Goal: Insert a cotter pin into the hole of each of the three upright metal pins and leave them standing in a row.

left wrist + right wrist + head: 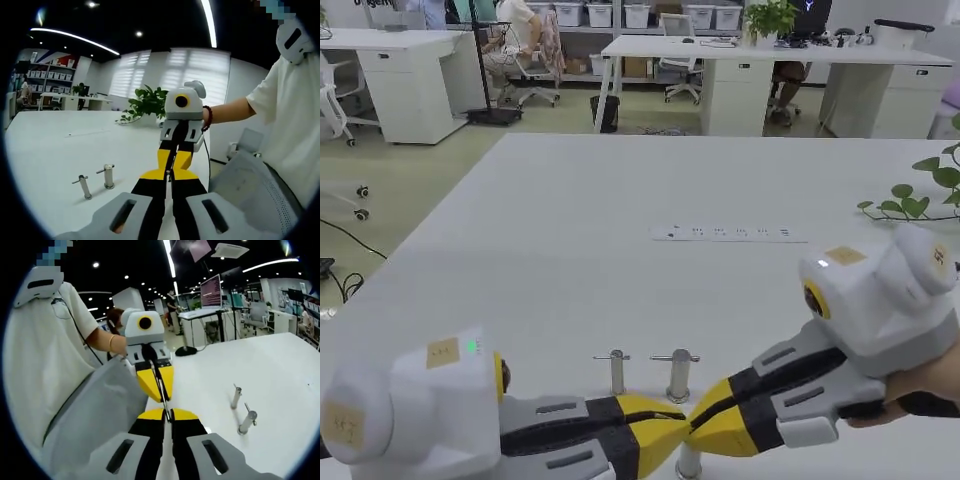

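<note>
Meeting tip to tip just above the near edge of the white table (570, 220), the left gripper (675, 428) and the right gripper (698, 422) point straight at each other. Each has yellow wedge-shaped jaw ends on black arms and a smooth white and grey plastic body. Both pairs of jaws are pressed together. Whether anything small is pinched where the tips touch, I cannot tell.

Directly under that meeting point stands a short metal pin (688, 462), with its top hidden by the jaws. Just behind it two more pins stand upright and side by side, the left pin (617, 375) slimmer and the right pin (678, 378) thicker. Both are bright, round steel. A thin cotter pin (610, 356) crosses the top of the left one, and a second cotter pin (672, 354) crosses the right one.

Farther back a flat white power strip (730, 233) lies on the tabletop. A leafy green plant (930, 190) reaches in at the far right.
</note>
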### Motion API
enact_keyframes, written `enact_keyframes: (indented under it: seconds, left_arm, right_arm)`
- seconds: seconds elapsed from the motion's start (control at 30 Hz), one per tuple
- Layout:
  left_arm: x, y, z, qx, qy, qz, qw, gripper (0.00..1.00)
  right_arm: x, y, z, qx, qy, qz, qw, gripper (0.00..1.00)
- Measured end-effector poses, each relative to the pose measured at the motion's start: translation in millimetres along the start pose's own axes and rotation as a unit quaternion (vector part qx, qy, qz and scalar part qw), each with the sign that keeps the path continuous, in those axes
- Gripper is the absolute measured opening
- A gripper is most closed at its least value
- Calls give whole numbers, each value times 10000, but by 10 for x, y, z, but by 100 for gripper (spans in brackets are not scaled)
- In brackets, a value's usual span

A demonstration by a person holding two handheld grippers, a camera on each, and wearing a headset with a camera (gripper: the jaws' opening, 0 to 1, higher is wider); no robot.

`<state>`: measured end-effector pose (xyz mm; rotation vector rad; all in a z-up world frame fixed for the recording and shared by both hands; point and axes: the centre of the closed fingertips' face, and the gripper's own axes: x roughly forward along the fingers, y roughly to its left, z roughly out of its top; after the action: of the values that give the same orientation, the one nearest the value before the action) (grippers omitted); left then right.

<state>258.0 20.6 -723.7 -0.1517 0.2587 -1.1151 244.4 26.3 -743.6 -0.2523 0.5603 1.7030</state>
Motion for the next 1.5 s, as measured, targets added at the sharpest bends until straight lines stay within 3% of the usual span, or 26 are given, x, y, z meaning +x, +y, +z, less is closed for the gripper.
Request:
enact_keyframes:
  seconds: [0.3, 0.43, 0.77, 1.07, 1.3, 1.5]
  left_arm:
    - [53, 58, -55, -92, 104, 205, 9997, 4]
    - [69, 59, -99, 15, 210, 237, 9995, 6]
    - [94, 156, -160, 188, 265, 484, 9983, 19]
    - [163, 269, -309, 367, 526, 709, 9954, 28]
    - [203, 398, -458, 473, 769, 988, 9910, 27]
    - [234, 432, -577, 498, 973, 1051, 9884, 27]
  right_arm:
    - [-31, -47, -100, -331, 674, -127, 9971, 3]
    - [-69, -87, -160, -531, 975, -182, 9937, 3]
    - [-174, -231, -404, -598, 1631, -472, 9837, 3]
    - [-269, -375, -588, -588, 2037, -707, 9747, 3]
    - [-299, -457, -698, -531, 2281, -832, 9686, 3]
    - [-310, -521, -815, -532, 2537, -857, 9620, 3]
